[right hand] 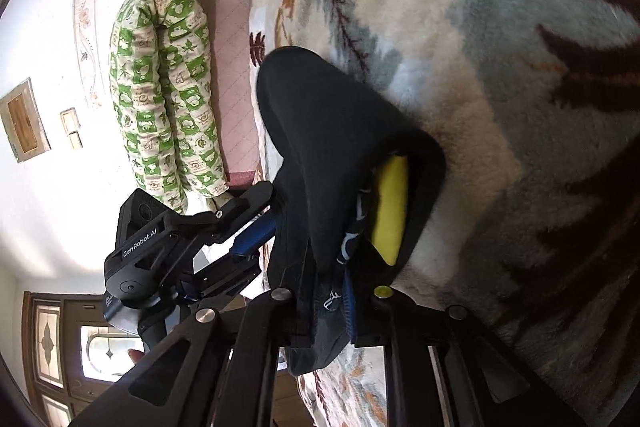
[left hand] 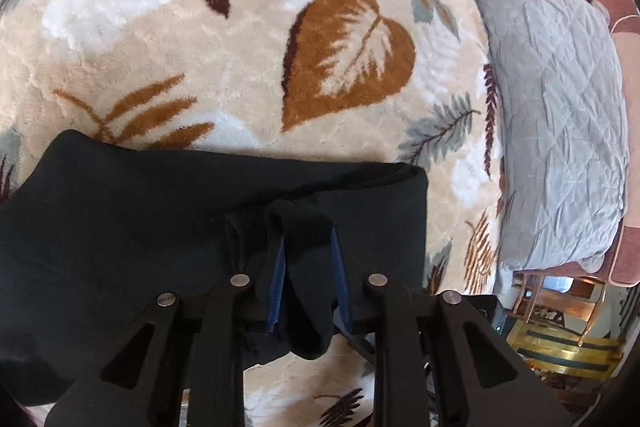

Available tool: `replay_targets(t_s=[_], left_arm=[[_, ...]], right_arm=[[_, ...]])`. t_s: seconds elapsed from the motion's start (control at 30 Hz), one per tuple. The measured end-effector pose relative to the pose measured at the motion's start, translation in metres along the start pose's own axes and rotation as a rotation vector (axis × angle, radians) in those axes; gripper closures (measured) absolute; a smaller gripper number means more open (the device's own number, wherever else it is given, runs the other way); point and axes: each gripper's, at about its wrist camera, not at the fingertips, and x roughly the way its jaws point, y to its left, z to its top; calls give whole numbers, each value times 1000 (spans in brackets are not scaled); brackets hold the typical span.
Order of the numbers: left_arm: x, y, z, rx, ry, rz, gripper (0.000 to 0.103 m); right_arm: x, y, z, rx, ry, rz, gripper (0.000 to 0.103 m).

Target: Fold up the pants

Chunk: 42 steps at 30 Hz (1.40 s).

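The black pants (left hand: 160, 227) are laid out on a fluffy leaf-print blanket (left hand: 200, 47) spread over the bed, with one edge bunched up and lifted at the near side. The left gripper (left hand: 308, 239) is seen clamped on a fold of that black fabric, which is pinched between its blue pads (left hand: 278, 267). Same story on the other side: the right gripper (right hand: 352, 227) is closed on a thick wad of the cloth, with its yellow pad (right hand: 390, 207) pressed against it and a bit of printed lining poking out.

The fabric looks soft, light and floppy, so it'll probably sag and drape wherever it isn't supported. Nothing fragile here. It should be held at an edge or hem with both grippers kept well apart, so the cloth stays taut. A grip on several layers at once could let the inner one slip out, so that's worth watching.
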Motion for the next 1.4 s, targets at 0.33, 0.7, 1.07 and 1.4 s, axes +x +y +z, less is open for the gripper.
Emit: replay_targets(t_s=[0.33,0.7,1.07,1.4], left_arm=[[-15,5,-8,-23,-75,50,96],[-12,30,-11,-42,-148,214,96],[-53,38,-28,-68,-189,108,93],[-52,11,-66,-74,-185,-95,82]], right_arm=[[-1,4,-1,-16,1,21,95],[24,3,-9,-11,63,16,98],[-12,33,-6,-96,103,15,78],[-58,82,38,-398,-19,-134,55]])
